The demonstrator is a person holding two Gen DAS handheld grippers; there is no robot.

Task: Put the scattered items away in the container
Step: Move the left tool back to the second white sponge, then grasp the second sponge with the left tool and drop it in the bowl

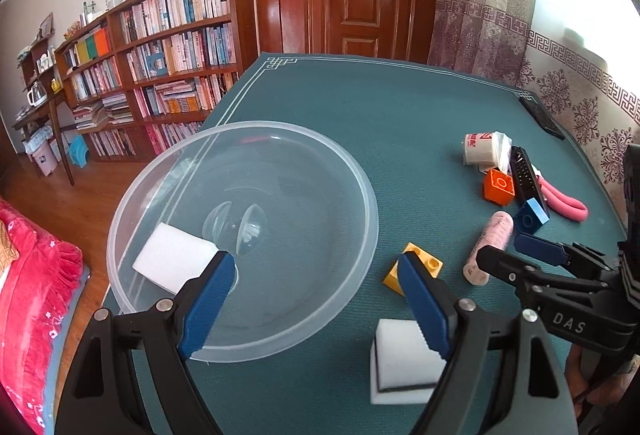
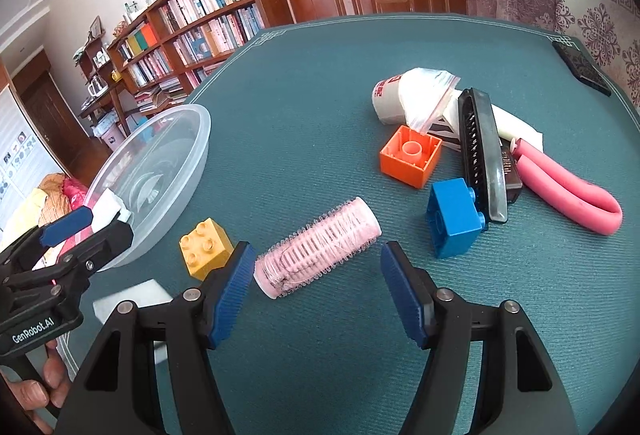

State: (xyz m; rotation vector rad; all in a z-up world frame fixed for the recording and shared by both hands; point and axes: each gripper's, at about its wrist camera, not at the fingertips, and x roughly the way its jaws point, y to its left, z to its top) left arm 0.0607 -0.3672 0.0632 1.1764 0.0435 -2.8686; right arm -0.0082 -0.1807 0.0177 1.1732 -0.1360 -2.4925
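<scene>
Pink hair roller [image 2: 318,247] lies between the right gripper [image 2: 316,289] fingers, spread wide, empty; lower, straddle mid-barrel, squeeze gently. Left gripper [image 1: 316,295] gapes empty over the bowl [image 1: 360,195].

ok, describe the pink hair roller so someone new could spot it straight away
On the green table mat, look right of the clear plastic bowl, near the front edge. The pink hair roller lies on its side between the yellow brick and the blue brick, just ahead of the open right gripper. It is the only ribbed, bristly cylinder; the other pink item is a smooth bent foam tube.
</scene>
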